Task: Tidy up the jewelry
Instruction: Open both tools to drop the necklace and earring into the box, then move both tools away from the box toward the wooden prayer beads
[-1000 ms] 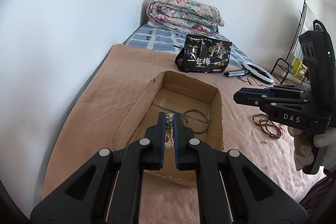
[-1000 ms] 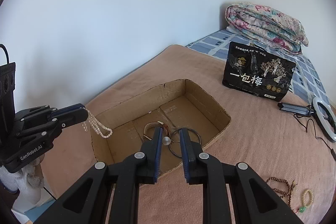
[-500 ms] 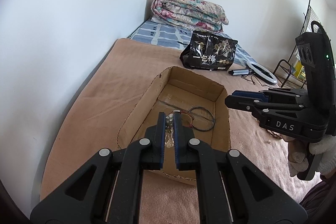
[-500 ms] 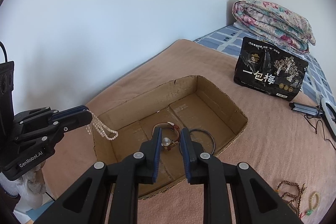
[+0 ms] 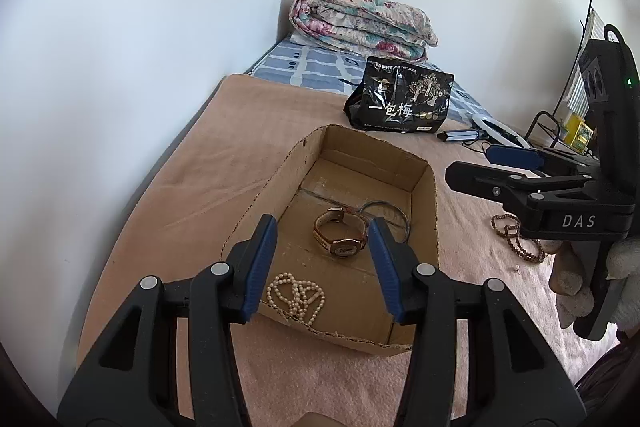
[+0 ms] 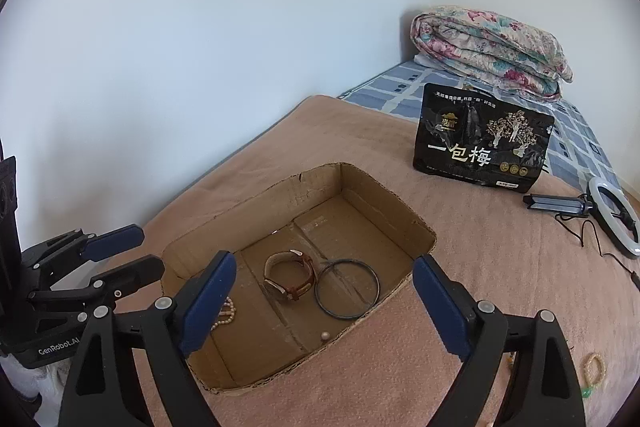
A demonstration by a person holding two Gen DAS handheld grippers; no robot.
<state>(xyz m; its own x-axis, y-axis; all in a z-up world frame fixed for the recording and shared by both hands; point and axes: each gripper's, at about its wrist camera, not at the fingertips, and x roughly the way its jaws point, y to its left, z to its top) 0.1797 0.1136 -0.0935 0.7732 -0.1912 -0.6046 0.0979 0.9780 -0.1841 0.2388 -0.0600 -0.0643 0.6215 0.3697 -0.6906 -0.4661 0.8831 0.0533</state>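
Observation:
An open cardboard box point(image 5: 424, 171) point(image 6: 384, 195) lies on the tan blanket. In it lie a pearl necklace point(image 5: 298, 293) point(image 6: 227, 311), a brown-strap watch point(image 5: 340, 233) point(image 6: 289, 277), a dark ring bangle point(image 5: 396, 217) point(image 6: 346, 283) and a small white bead point(image 6: 325, 335). My left gripper point(image 5: 323, 265) is open and empty over the box's near end, above the pearls; it also shows in the right wrist view point(image 6: 132, 253). My right gripper point(image 6: 322, 301) is open and empty over the box; it shows in the left wrist view point(image 5: 488, 167).
Brown bead strings point(image 5: 516, 237) lie on the blanket right of the box. A pale bead bracelet point(image 6: 595, 365) lies at the right. A black snack bag point(image 6: 482, 139), a ring light point(image 6: 612, 223) and a folded floral quilt point(image 6: 488, 47) are behind. The wall runs along the left.
Both grippers opened. The pearl necklace dropped from my left gripper into the box, and the white bead left my right gripper and lies in the box.

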